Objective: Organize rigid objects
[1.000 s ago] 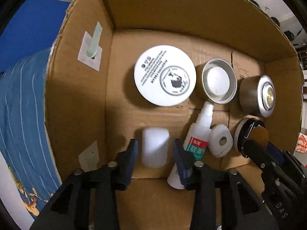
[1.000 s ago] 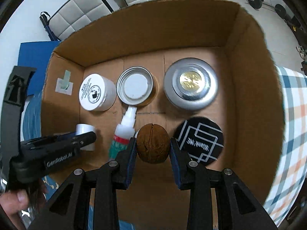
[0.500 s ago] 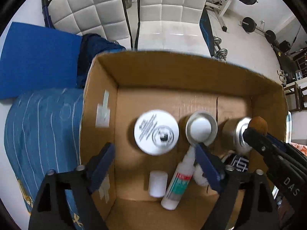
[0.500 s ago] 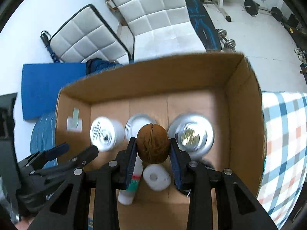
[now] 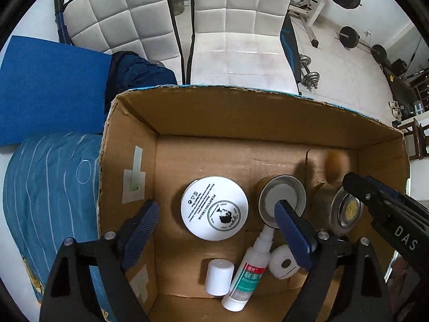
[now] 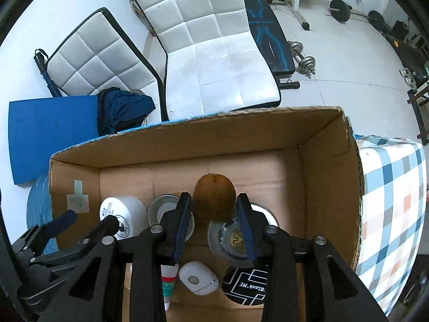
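A cardboard box (image 5: pixel 128 145) (image 6: pixel 332 166) holds a white round jar (image 5: pixel 214 212) (image 6: pixel 122 210), an open silver tin (image 5: pixel 281 197), a silver lidded tin (image 5: pixel 346 210) (image 6: pixel 236 238), a spray bottle (image 5: pixel 248 273), a small white cylinder (image 5: pixel 218 276), a white puck (image 5: pixel 284 261) (image 6: pixel 197 273) and a black disc (image 6: pixel 249 285). My left gripper (image 5: pixel 214 233) is open and empty above the box. My right gripper (image 6: pixel 214 221) is shut on a brown walnut (image 6: pixel 214 197), held over the box's far side; the walnut looks blurred in the left wrist view (image 5: pixel 335 166).
The box sits between a blue patterned cloth (image 5: pixel 48 187) on the left and a checked cloth (image 6: pixel 394 214) on the right. White padded chairs (image 6: pixel 214 53), a blue mat (image 5: pixel 48 91) and gym weights (image 6: pixel 340 10) lie beyond on the floor.
Both grippers have risen up and away from the box floor. My left gripper let go of the small white cylinder and opened wide. The right still holds the walnut.
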Tool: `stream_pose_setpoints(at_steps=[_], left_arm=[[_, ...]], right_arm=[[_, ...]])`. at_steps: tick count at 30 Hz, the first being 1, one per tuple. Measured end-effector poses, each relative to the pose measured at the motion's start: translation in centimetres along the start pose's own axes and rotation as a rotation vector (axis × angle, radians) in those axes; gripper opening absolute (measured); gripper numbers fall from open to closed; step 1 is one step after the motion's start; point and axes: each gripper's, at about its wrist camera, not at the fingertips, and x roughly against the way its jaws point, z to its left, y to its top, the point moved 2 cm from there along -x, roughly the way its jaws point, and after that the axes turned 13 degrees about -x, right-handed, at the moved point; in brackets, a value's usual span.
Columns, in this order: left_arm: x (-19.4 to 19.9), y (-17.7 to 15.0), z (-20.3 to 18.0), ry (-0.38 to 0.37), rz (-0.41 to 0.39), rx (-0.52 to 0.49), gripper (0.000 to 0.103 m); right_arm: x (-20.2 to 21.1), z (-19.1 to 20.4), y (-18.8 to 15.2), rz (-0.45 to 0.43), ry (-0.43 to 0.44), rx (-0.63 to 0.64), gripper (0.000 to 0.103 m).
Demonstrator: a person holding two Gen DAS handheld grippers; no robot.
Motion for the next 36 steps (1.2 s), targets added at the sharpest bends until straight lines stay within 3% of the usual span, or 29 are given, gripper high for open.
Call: stream_pose_setpoints(at_steps=[3, 8, 11, 14, 25, 32, 36], left_arm=[[0.6, -0.3, -0.2, 0.006, -0.014, -0.006, 0.089], [2.4, -1.4, -0.4, 0.023, -0.060, -0.013, 0.089], [3.5, -2.3, -0.5, 0.042, -0.083, -0.014, 0.089], [4.5, -3.6, -0.8, 0.047, -0.099, -0.016, 0.089], [10.0, -9.2, -2.4, 0.065, -0.165, -0.015, 0.089], [19.3, -15.0, -4.6, 0.134, -0.300, -0.013, 0.089], [23.7, -18.7, -5.7, 0.135, -0.360, -0.012, 0.089]], right_arm=[[0.3, -0.4, -0.5, -0.005, -0.017, 0.009, 0.062], [1.7, -1.0, -2.6, -0.028, -0.051, 0.054, 0.079], [2.4, -1.4, -4.3, -0.046, -0.093, 0.091, 0.096], [3.2, -1.8, -6.3, -0.061, -0.108, 0.131, 0.103], [7.5, -3.9, -11.4, -0.069, -0.078, 0.125, 0.103], [16.6, -4.5, -16.5, -0.223, -0.068, 0.169, 0.103], [22.0, -5.6, -20.1, -0.267, -0.037, 0.179, 0.103]])
